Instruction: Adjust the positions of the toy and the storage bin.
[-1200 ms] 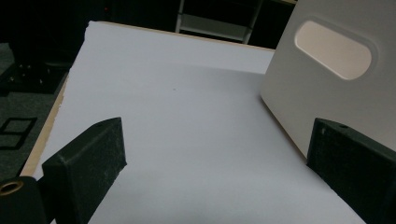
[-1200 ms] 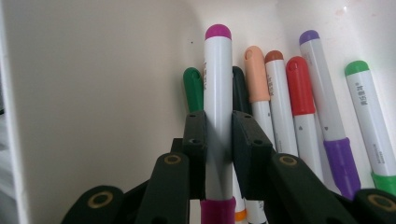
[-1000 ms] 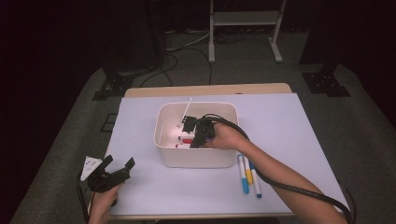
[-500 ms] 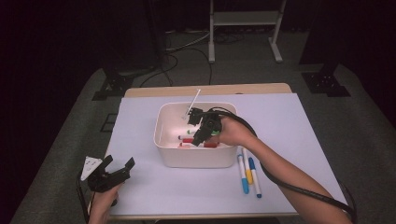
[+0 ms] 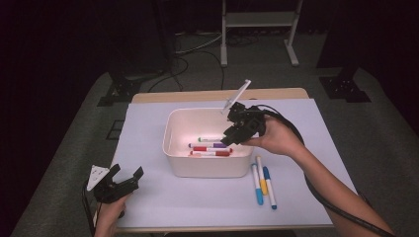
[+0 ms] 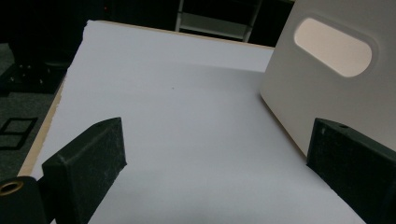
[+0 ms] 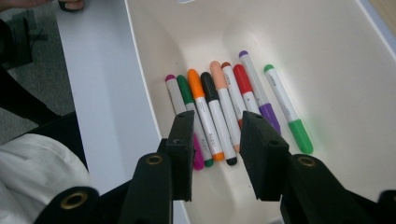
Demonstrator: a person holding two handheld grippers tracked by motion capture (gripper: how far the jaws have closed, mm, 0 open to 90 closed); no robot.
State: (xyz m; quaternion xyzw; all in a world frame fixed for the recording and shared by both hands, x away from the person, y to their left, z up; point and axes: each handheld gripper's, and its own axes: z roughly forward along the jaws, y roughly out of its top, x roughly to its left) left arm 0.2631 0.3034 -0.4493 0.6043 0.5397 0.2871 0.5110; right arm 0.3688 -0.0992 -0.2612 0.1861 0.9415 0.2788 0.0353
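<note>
Markers [image 5: 263, 184] – three left on the tabletop [image 5: 306, 148] beside the white bin [image 5: 207, 168] – look light, stiff, slick-barrelled, so grab mid-barrel crosswise; right tongs [image 7: 215, 154] just opened partway, nothing between, left tongs [image 6: 215, 172] wide and empty

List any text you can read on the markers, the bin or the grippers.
No text can be read.
Markers in the bin: small dark print on the white barrels, too small and blurred to read.
Markers on the table: no print can be made out.
Bin: plain white, no label.
Left gripper and right gripper: no markings visible.
</note>
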